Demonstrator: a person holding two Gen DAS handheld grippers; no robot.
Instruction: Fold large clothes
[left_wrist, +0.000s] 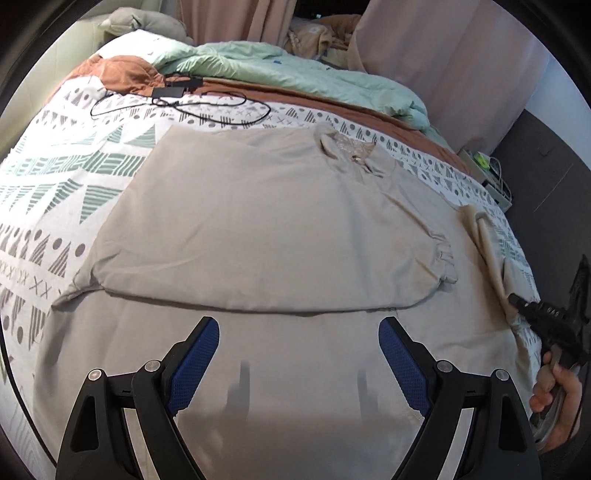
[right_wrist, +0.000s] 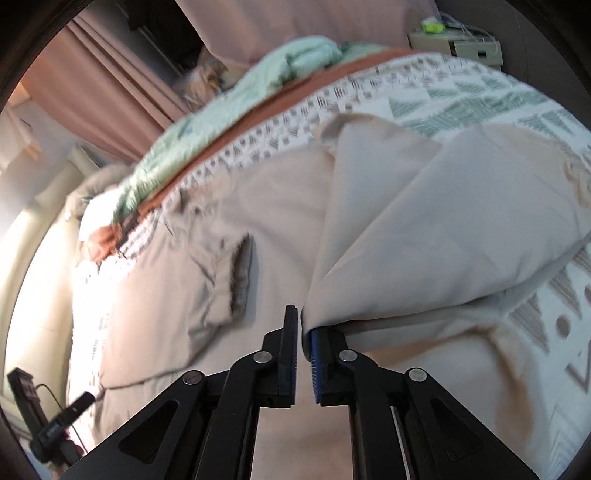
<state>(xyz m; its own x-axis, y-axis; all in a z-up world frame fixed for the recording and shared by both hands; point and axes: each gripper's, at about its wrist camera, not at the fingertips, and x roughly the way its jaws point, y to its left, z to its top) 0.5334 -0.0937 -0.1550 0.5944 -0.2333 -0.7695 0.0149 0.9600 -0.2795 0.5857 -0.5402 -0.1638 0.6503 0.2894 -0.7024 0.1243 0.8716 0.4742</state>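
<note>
My left hand-held gripper (left_wrist: 299, 354) hangs spread above the large beige cotton garment (left_wrist: 258, 229) on the patterned bed (left_wrist: 55, 177); right hand-held gripper (right_wrist: 303, 332), narrowly parted, fold edge between its jaws.

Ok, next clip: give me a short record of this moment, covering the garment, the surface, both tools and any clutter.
garment: beige collared garment, spread out, one side folded over its middle
surface: bed with patterned cover
left tool: open, above the near part of the garment, holding nothing
right tool: narrow gap, cloth edge at its tip; grip unclear
clutter: black cable on the far side; green blanket bunched behind it
</note>
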